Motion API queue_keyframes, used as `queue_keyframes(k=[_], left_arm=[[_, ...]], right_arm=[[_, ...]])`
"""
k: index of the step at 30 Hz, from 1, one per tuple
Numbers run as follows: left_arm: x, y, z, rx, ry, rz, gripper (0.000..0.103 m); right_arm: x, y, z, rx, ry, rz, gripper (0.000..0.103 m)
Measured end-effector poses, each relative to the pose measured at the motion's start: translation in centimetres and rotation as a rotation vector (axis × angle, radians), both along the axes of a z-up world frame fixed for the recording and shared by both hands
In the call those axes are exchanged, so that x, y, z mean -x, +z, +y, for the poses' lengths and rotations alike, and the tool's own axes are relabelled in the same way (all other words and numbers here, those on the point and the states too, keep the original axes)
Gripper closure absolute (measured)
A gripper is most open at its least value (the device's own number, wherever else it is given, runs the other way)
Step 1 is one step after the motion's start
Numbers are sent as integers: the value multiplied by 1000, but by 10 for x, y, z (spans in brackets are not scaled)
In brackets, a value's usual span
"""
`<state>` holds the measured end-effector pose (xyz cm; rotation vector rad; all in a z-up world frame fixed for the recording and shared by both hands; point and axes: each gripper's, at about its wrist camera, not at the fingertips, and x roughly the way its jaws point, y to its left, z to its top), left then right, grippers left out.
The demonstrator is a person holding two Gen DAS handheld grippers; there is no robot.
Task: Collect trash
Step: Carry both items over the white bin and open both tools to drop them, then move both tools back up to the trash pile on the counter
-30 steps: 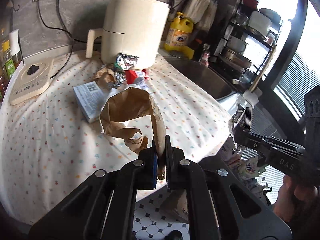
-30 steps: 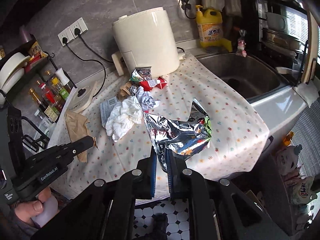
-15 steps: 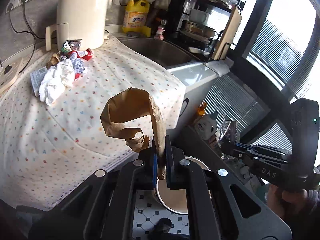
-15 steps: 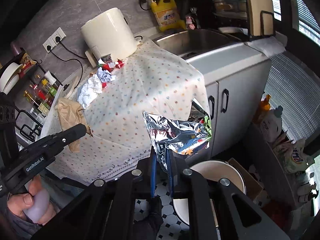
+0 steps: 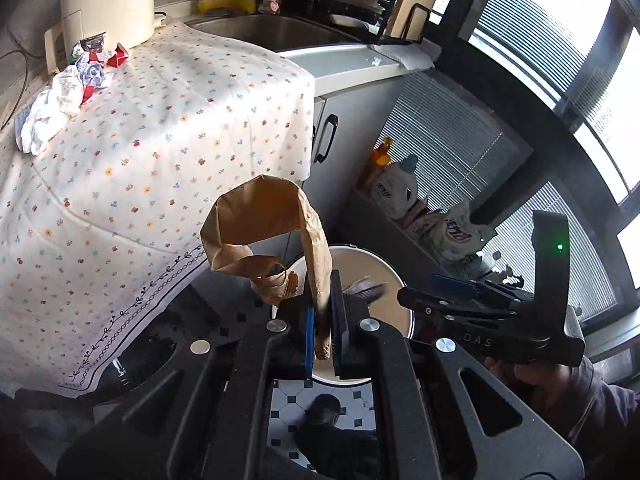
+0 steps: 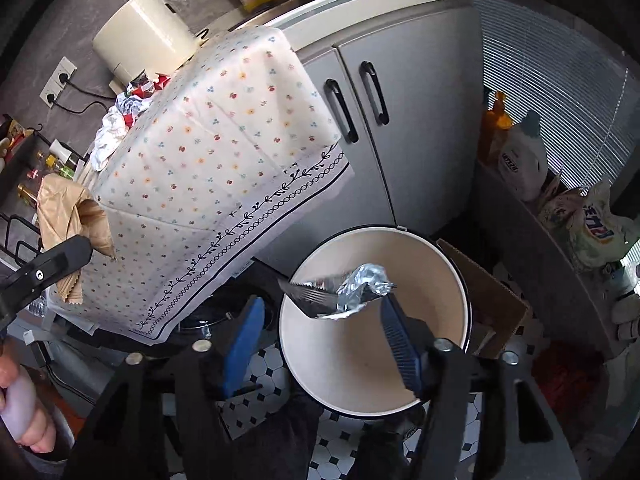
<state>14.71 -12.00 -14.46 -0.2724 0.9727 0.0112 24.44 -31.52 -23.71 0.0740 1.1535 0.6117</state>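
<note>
My left gripper (image 5: 322,312) is shut on a crumpled brown paper bag (image 5: 264,232), held above the rim of a round cream trash bin (image 5: 396,312) on the floor. My right gripper (image 6: 320,312) is open over the same bin (image 6: 440,280). A silver foil snack wrapper (image 6: 348,290) hangs between its jaws over the bin's mouth, blurred. More trash, a white crumpled tissue (image 5: 52,108) and coloured wrappers (image 5: 98,60), lies on the floral tablecloth (image 5: 160,140) by the cream appliance (image 5: 108,0). The paper bag also shows in the right wrist view (image 6: 72,216).
Grey cabinet doors with black handles (image 6: 376,92) stand behind the bin. A cardboard box (image 6: 496,304) sits next to the bin. Detergent pouches (image 6: 520,160) line a low ledge on the right. A sink (image 5: 272,32) lies beyond the cloth. The floor is black-and-white tile (image 6: 340,440).
Both grippers have moved off the counter and down over the bin. My right gripper has opened and the foil wrapper is loose between its jaws. The left still grips the paper bag.
</note>
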Motion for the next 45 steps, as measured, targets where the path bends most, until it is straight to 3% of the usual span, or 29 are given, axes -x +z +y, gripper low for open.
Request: queue_keyframes(k=[14, 15, 16, 18, 22, 29, 35, 45], left_arm=[[-41, -59, -65, 76, -195, 105, 93], [-44, -61, -69, 84, -209, 113, 83], [-47, -62, -72, 96, -219, 115, 59], [-48, -58, -74, 102, -218, 92, 32], [-52, -45, -70, 74, -229, 75, 26], [-49, -7, -29, 5, -125, 11, 9], [-35, 19, 23, -17, 1, -33, 8], [-2, 56, 138, -43, 230, -128, 7]], right_arm=[[6, 5, -87, 2, -189, 3, 35], [7, 6, -92, 1, -203, 2, 35], [7, 7, -95, 1, -216, -1, 35], [6, 10, -99, 0, -239, -5, 34], [1, 18, -99, -37, -263, -11, 34], [-6, 51, -58, -74, -200, -81, 20], [-12, 88, -11, -111, -136, -148, 12], [-26, 137, 87, -156, -20, -210, 9]])
